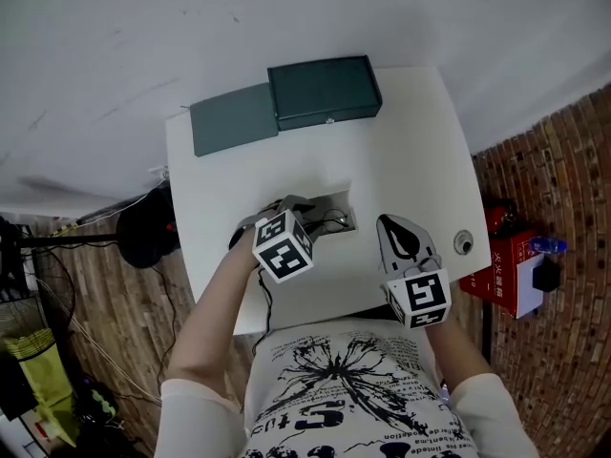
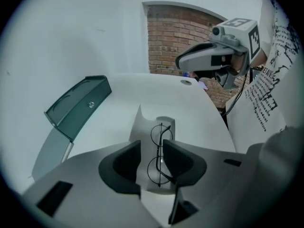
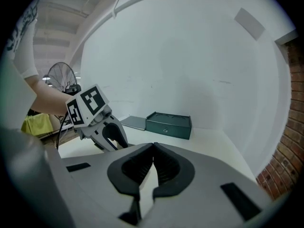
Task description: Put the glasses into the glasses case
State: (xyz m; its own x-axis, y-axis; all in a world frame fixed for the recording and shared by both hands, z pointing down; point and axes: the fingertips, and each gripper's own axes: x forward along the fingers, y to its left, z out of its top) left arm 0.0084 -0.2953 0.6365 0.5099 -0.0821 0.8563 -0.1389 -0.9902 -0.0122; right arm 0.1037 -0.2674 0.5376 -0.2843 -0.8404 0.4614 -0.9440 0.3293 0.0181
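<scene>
Thin black round-rimmed glasses (image 2: 159, 151) lie folded on a small white stand (image 2: 142, 127) in the middle of the white table (image 1: 401, 141). My left gripper (image 2: 152, 144) hangs just over them, open, with the frame in the gap between its pads and close to the right pad. In the head view the left gripper (image 1: 296, 206) sits beside the glasses (image 1: 334, 221). The dark green glasses case (image 1: 325, 92) stands open at the table's far edge, its lid (image 1: 234, 117) laid flat to the left. My right gripper (image 1: 391, 225) hovers to the right, shut and empty.
A round grommet hole (image 1: 463, 243) lies near the table's right edge. A red box (image 1: 506, 270) stands on the brick floor to the right, and a black fan (image 1: 143, 227) on the left. A white wall runs behind the table.
</scene>
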